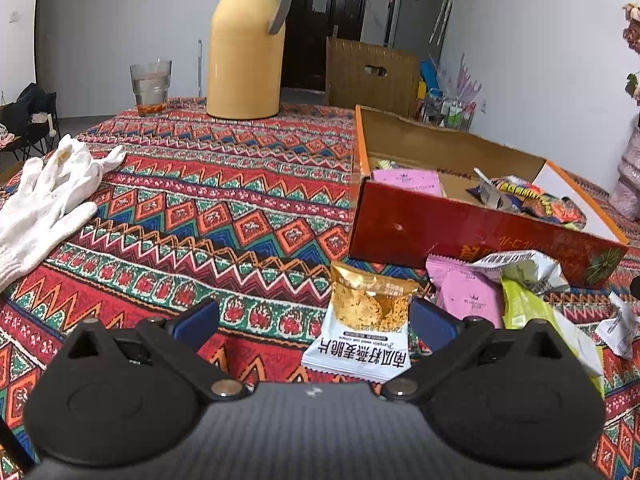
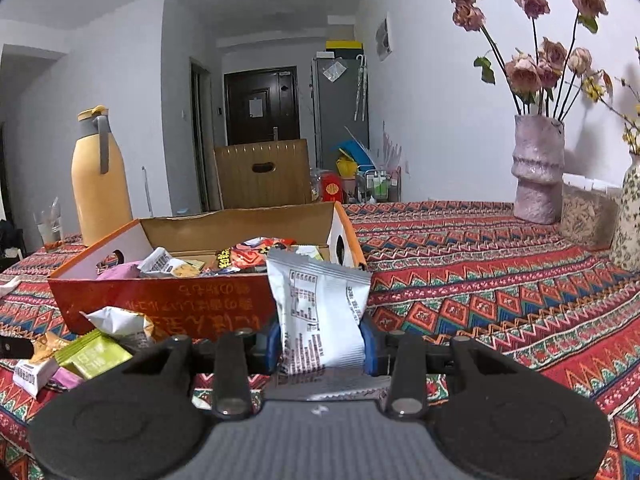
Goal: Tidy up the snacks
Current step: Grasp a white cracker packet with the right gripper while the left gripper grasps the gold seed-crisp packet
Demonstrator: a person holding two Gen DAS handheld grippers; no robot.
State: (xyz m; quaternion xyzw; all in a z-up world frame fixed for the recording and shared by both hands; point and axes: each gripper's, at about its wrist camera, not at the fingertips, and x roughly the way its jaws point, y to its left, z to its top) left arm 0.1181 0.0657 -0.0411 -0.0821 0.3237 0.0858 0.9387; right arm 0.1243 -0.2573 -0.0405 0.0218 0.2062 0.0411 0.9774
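Observation:
In the left wrist view my left gripper (image 1: 314,320) stands open low over the patterned cloth. A white and gold snack packet (image 1: 366,326) lies flat between its blue fingers, untouched by either. To its right lie a pink packet (image 1: 466,296), a green packet (image 1: 536,316) and a crumpled silver wrapper (image 1: 520,268). Behind them stands the red cardboard box (image 1: 460,236) holding several snacks. In the right wrist view my right gripper (image 2: 322,346) is shut on a white snack packet (image 2: 318,308), held upright just in front of the red cardboard box (image 2: 168,304).
A yellow thermos (image 1: 246,48) and a glass of water (image 1: 151,86) stand at the table's far side, white gloves (image 1: 48,200) at the left. Two vases with dried roses (image 2: 538,168) stand at the right. Loose packets (image 2: 92,352) lie left of my right gripper.

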